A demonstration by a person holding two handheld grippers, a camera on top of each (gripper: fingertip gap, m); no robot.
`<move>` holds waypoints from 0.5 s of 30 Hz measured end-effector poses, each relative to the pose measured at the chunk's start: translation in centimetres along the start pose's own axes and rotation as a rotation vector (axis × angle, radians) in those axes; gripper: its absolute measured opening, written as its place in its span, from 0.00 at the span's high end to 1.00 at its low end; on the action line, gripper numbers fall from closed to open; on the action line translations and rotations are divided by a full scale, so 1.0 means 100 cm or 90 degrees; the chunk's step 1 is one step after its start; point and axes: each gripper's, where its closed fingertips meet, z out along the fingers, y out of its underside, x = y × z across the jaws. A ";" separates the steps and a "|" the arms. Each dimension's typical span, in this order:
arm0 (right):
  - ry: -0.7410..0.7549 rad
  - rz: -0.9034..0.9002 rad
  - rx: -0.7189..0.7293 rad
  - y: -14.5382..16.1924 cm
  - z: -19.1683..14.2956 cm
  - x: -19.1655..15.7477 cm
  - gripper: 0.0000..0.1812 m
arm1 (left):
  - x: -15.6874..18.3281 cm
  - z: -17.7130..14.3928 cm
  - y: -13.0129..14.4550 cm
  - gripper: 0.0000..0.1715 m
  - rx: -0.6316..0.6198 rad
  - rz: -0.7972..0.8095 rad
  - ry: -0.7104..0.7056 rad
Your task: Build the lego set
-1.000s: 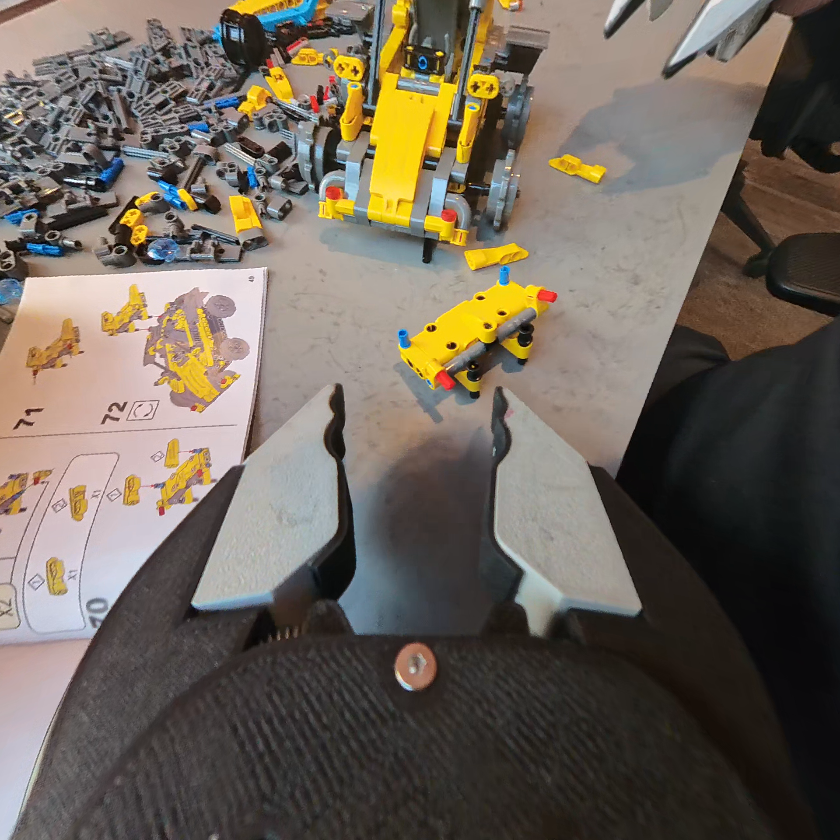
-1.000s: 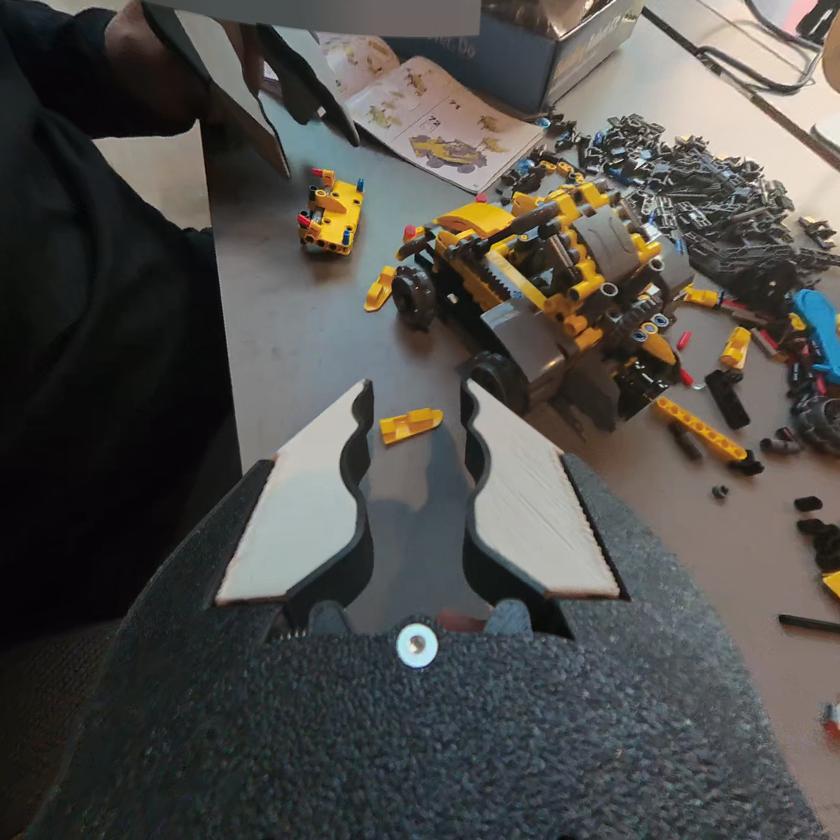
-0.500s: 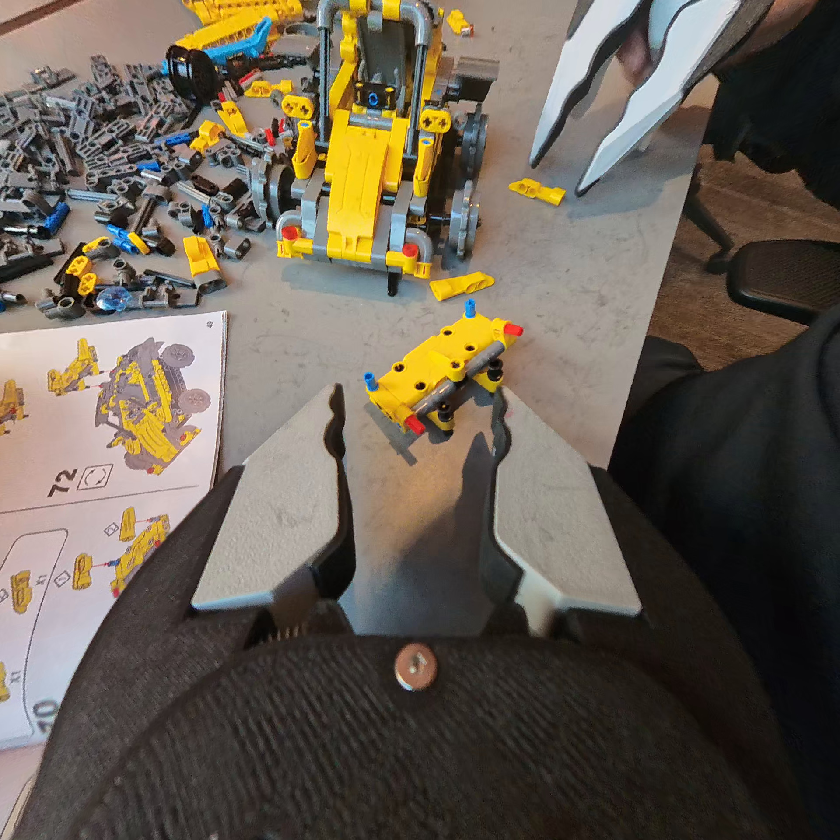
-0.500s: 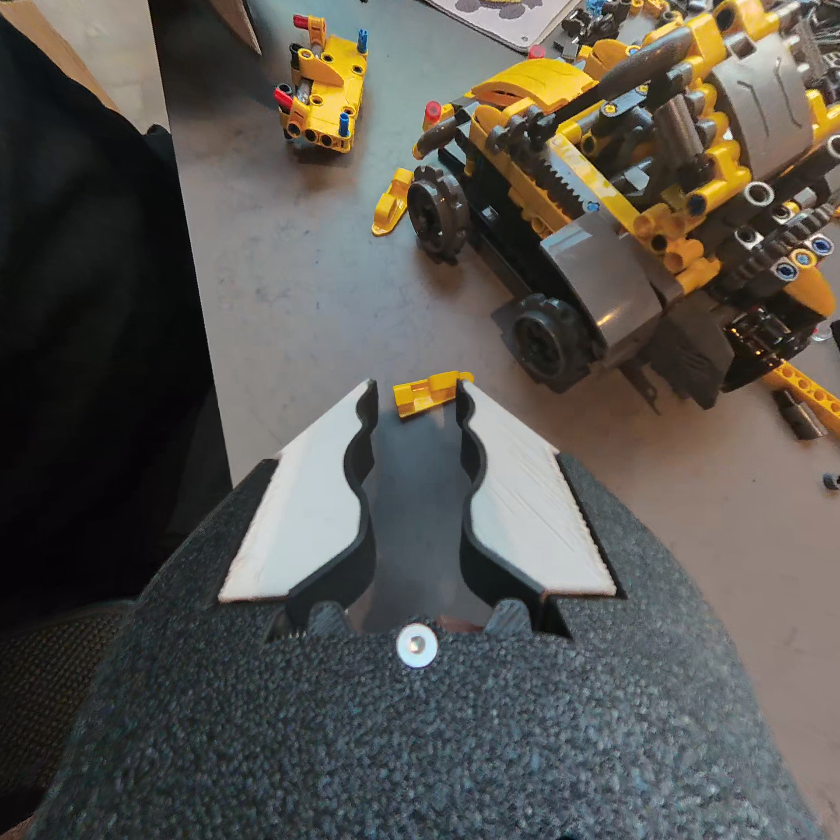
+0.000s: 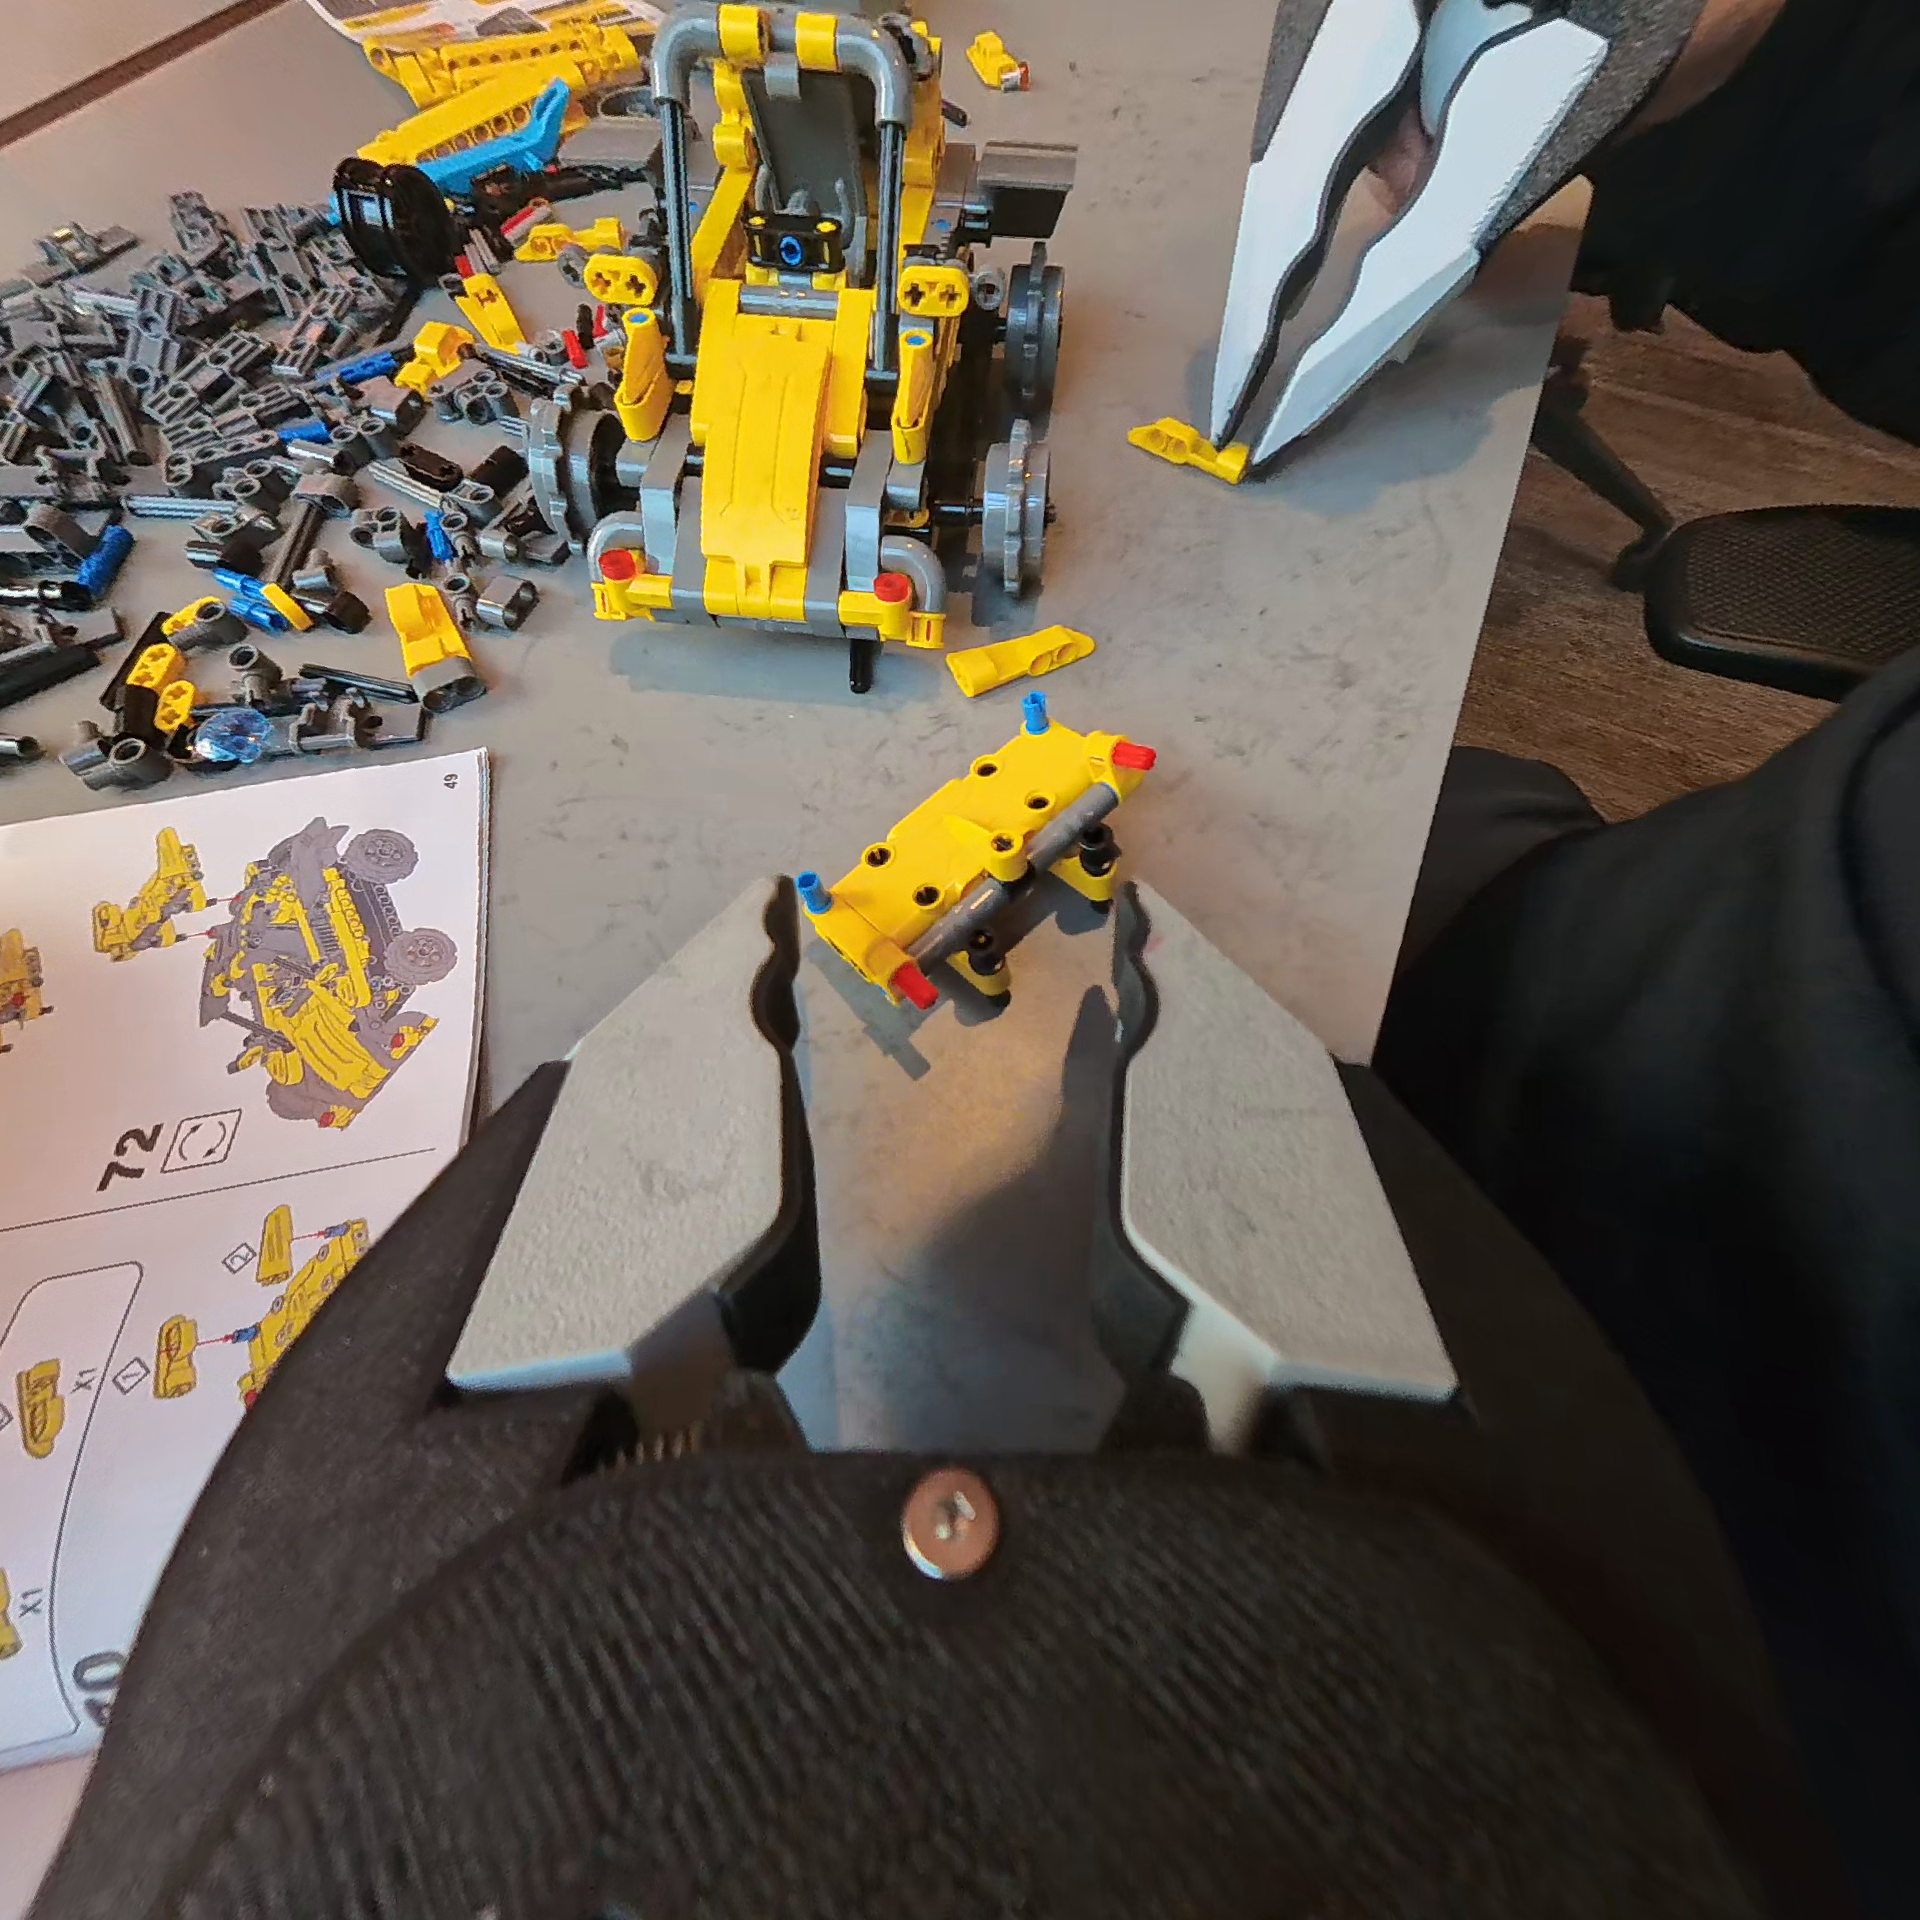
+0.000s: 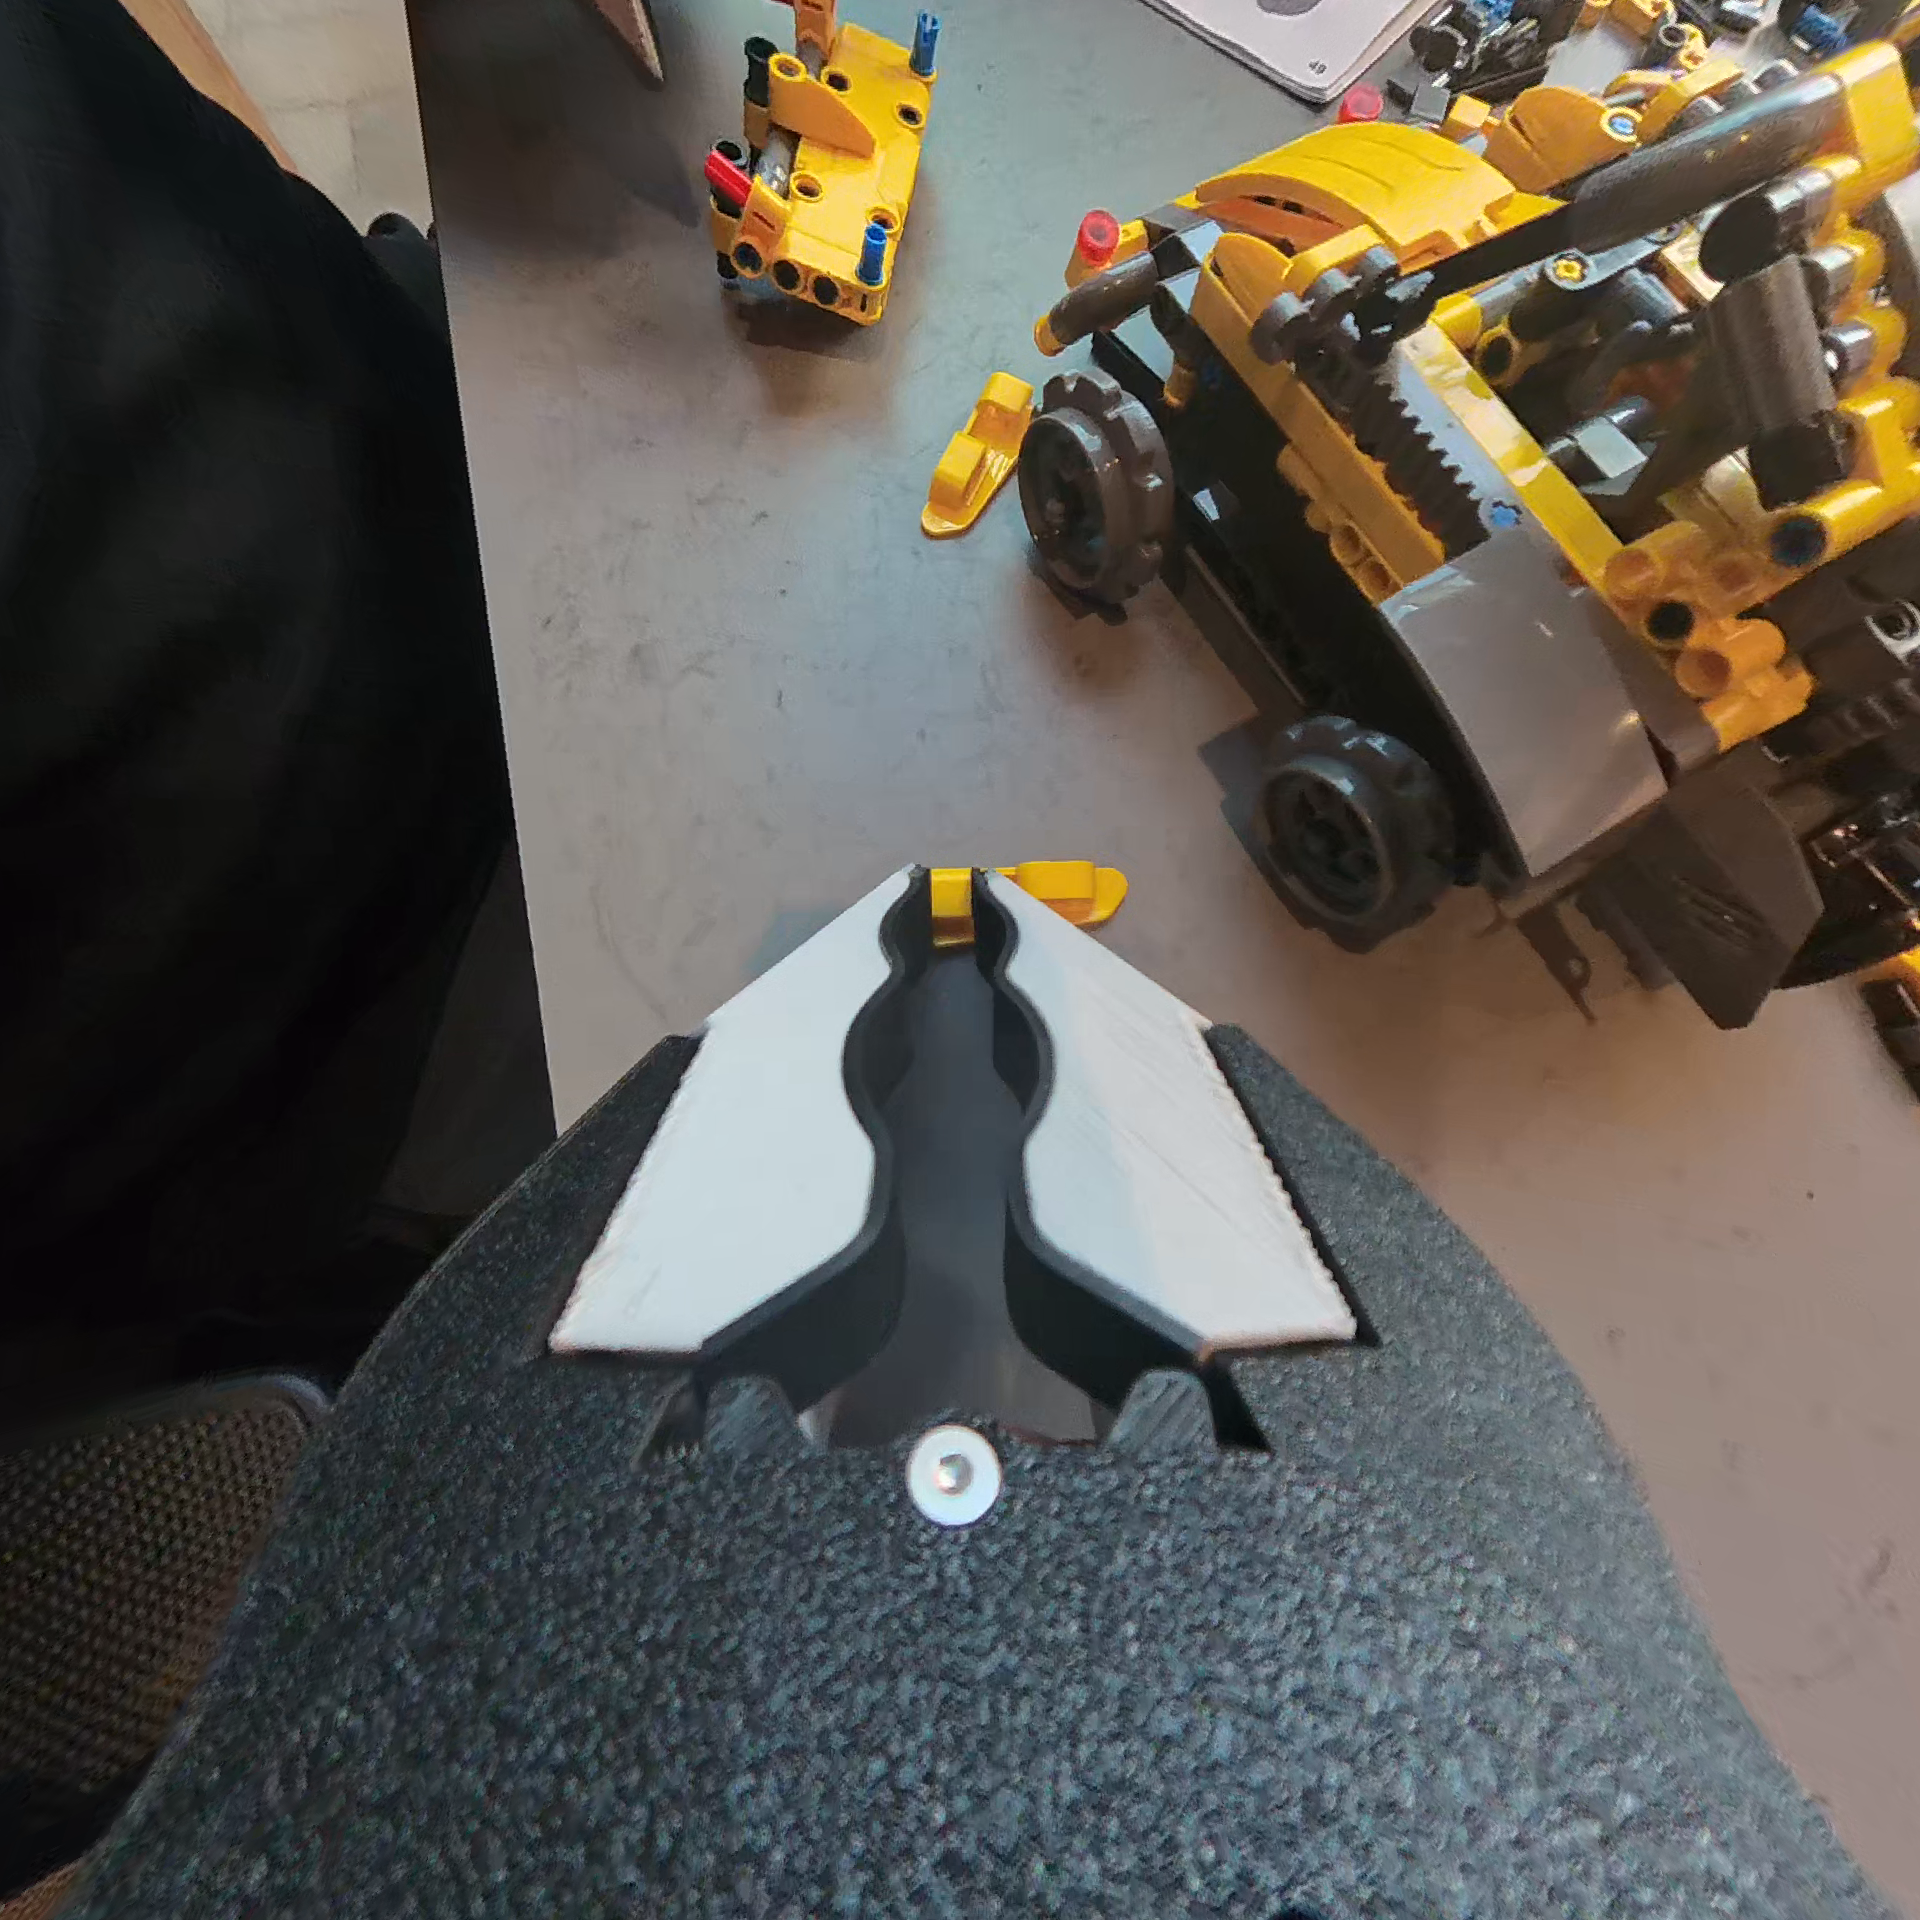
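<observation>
My left gripper (image 5: pixel 954 904) is open, its fingertips either side of the near end of a small yellow sub-assembly (image 5: pixel 977 852) with red and blue pins that lies on the grey table (image 5: pixel 1247 644); I cannot tell if they touch it. My right gripper (image 6: pixel 949 881) is shut on one end of a small yellow piece (image 6: pixel 1070 891) that rests on the table. It shows in the left wrist view (image 5: pixel 1236 447) with the piece (image 5: pixel 1179 445) at its tips. The sub-assembly (image 6: pixel 821 177) lies far ahead in the right wrist view.
A large yellow and grey vehicle model (image 5: pixel 769 436) (image 6: pixel 1507 468) stands mid-table. A loose yellow panel (image 5: pixel 1018 660) (image 6: pixel 977 457) lies beside it. A pile of grey parts (image 5: pixel 208 364) and an open instruction booklet (image 5: pixel 239 1039) are at left. The table edge, a person's dark clothing and a chair (image 5: pixel 1787 592) are at right. The tips of one gripper are about 20 cm away from the tips of the other.
My left gripper has moved forward until its open fingertips flank the sub-assembly. My right gripper has come down to the small yellow piece and shut on it.
</observation>
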 end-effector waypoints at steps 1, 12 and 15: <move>0.004 -0.001 0.002 -0.001 0.000 0.000 0.96 | 0.000 0.001 0.000 0.66 -0.003 0.001 0.002; 0.003 -0.084 0.134 -0.074 -0.017 -0.026 0.96 | 0.024 0.002 -0.020 0.67 0.034 0.036 0.030; -0.038 -0.118 0.173 -0.099 -0.014 -0.045 0.96 | 0.035 0.006 -0.029 0.68 0.036 0.084 0.035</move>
